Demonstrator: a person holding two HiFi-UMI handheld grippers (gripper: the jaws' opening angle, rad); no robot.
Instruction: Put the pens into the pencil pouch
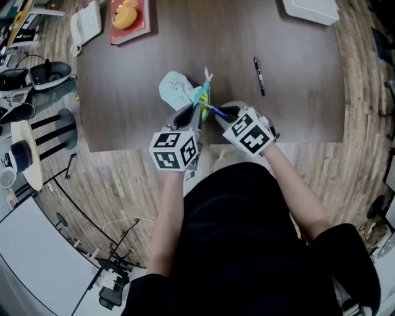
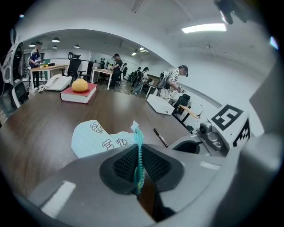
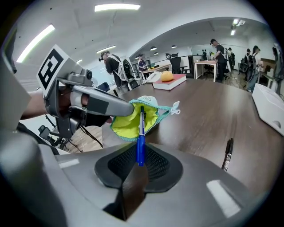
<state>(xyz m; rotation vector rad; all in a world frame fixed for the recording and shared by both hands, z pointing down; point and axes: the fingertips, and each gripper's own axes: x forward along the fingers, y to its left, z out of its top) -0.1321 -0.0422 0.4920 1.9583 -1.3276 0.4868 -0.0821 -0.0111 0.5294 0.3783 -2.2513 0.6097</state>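
Observation:
A light blue pencil pouch (image 1: 175, 89) with a teal zipper lies near the table's front edge. My left gripper (image 2: 140, 165) is shut on the pouch's zipper edge (image 2: 138, 141) and holds its mouth up. In the right gripper view the mouth shows a yellow-green lining (image 3: 128, 126). My right gripper (image 3: 140, 157) is shut on a blue pen (image 3: 140, 139), whose far end reaches into that opening. In the head view the two grippers, left (image 1: 196, 118) and right (image 1: 226, 115), stand close together with the pen (image 1: 216, 111) between them. A black pen (image 1: 259, 75) lies on the table to the right.
The dark wooden table (image 1: 296, 99) carries a red book with an orange fruit (image 1: 128, 18) on top and a white telephone (image 1: 86, 23) at the far left, and a white flat box (image 1: 310, 9) at the far right. Desks, chairs and people fill the room behind.

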